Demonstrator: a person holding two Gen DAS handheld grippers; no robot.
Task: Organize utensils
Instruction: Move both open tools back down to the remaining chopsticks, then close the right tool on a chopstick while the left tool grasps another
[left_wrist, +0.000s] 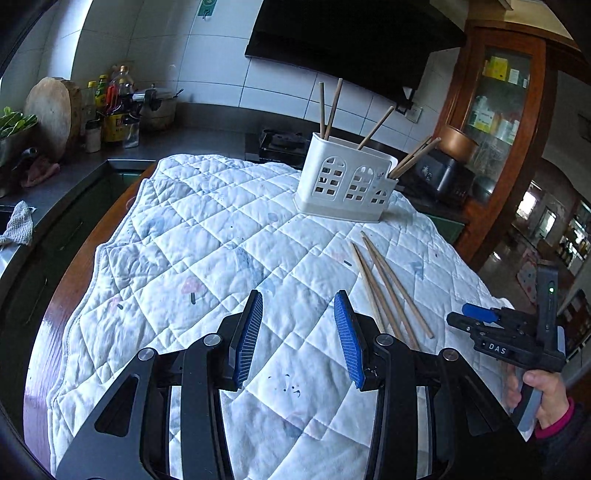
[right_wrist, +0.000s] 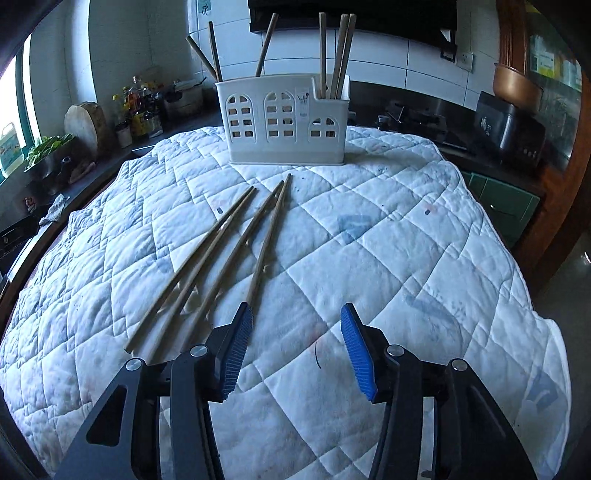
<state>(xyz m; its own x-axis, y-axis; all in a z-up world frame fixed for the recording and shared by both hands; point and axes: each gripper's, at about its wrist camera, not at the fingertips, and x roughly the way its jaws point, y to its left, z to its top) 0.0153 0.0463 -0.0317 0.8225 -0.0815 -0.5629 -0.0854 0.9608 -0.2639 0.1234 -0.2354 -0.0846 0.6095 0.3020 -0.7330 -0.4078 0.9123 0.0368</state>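
A white utensil holder (left_wrist: 347, 181) (right_wrist: 284, 118) stands at the far side of the quilted cloth with several wooden chopsticks upright in it. Several loose chopsticks (left_wrist: 388, 284) (right_wrist: 221, 251) lie on the cloth in front of it. My left gripper (left_wrist: 298, 299) hovers low over the cloth, open, nothing between its blue pads; the loose chopsticks lie just to its right. My right gripper (right_wrist: 296, 310) is open and empty too. The near end of one chopstick lies just beyond its left fingertip (right_wrist: 242, 321). A hand (left_wrist: 546, 395) holds the right gripper (left_wrist: 480, 317) at the cloth's right edge.
The white quilted cloth (left_wrist: 207, 236) (right_wrist: 388, 229) covers a round wooden table. Behind it runs a dark counter with bottles (left_wrist: 114, 103), a round wooden board (left_wrist: 55, 114), a stove (right_wrist: 417, 118) and a black appliance (right_wrist: 506, 129). A wooden cabinet (left_wrist: 498, 122) stands at right.
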